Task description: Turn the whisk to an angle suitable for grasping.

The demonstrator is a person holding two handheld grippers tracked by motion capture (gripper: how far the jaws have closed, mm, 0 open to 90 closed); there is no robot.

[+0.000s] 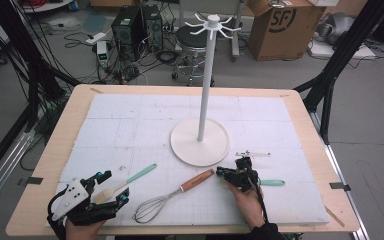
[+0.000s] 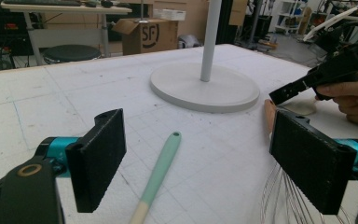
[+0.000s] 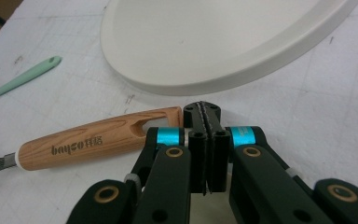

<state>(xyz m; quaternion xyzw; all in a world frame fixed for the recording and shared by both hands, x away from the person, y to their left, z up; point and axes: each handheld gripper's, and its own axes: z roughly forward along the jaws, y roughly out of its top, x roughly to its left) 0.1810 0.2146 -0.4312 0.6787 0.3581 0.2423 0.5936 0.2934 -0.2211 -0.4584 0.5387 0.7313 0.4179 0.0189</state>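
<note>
Nothing hangs on the rack (image 1: pixel 207 75) yet: left tool (image 1: pixel 111 189) gapes over the brush (image 1: pixel 130 181); right tool (image 1: pixel 228 173), jaws together and empty, sits beside the whisk (image 1: pixel 172 196).

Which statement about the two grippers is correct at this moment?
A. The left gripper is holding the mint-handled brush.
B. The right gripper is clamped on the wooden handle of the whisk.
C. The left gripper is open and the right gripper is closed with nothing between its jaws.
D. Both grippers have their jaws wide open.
C: the left gripper has its jaws wide apart above the brush, while the right gripper has its jaws pressed together beside the whisk handle, not around it.
</note>
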